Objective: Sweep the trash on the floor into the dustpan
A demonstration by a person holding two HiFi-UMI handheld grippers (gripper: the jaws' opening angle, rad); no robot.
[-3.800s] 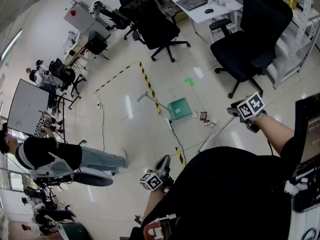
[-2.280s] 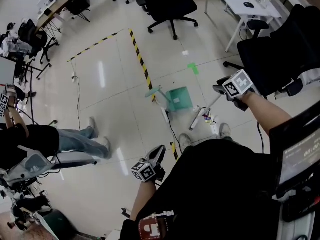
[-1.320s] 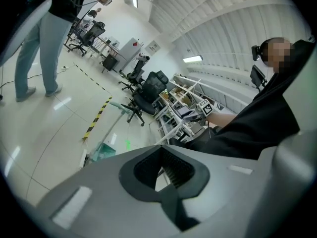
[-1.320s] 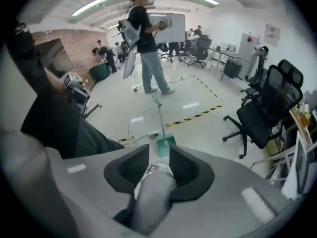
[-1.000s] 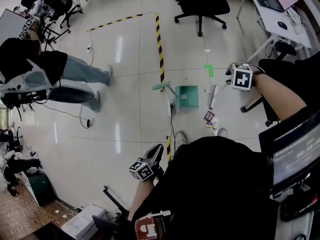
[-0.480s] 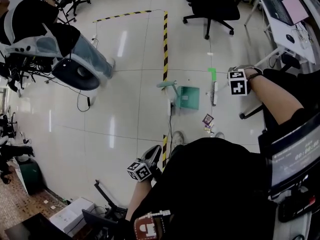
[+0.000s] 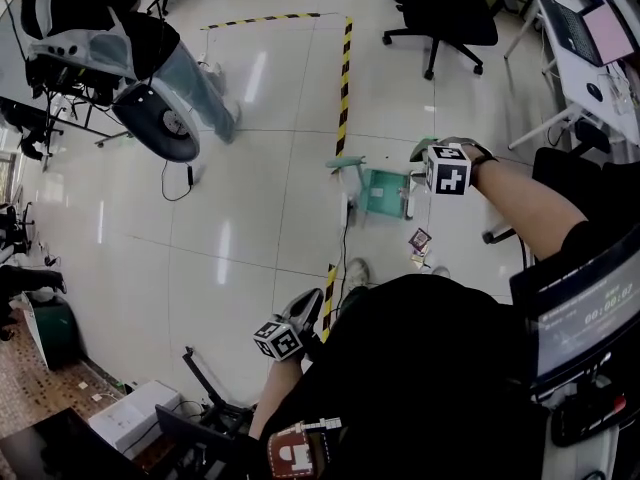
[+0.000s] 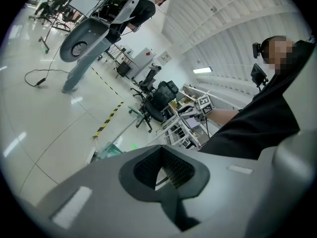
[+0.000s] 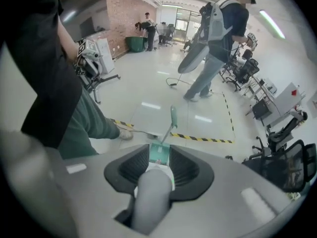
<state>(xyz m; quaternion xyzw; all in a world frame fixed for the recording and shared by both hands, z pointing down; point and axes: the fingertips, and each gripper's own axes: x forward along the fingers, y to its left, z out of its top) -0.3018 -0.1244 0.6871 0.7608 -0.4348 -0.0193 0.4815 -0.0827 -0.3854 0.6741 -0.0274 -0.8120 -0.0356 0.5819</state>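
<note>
A green dustpan [image 7: 383, 191] lies on the white floor, its green handle [image 7: 343, 164] pointing left. My right gripper [image 7: 428, 158] hovers just right of it, shut on the pale broom handle [image 9: 152, 192]. In the right gripper view the dustpan [image 9: 159, 153] shows between the jaws, straight ahead. Only a white strip of the broom [image 7: 407, 203] shows in the head view, at the pan's right edge. A small trash packet [image 7: 419, 238] and paler scraps [image 7: 420, 259] lie below the pan. My left gripper [image 7: 310, 308] hangs by my hip; its pads [image 8: 171, 168] meet on nothing.
Black-and-yellow floor tape [image 7: 345, 58] runs up from the dustpan. A black office chair [image 7: 440, 8] stands beyond it and a desk with a laptop [image 7: 590, 38] at right. A person [image 7: 150, 68] carrying bulky grey gear walks at upper left. My shoe [image 7: 357, 271] is near the trash.
My right gripper has carried the broom leftward, from well right of the dustpan to right against its edge. The person with the gear has crossed to the upper left. The left gripper stayed put.
</note>
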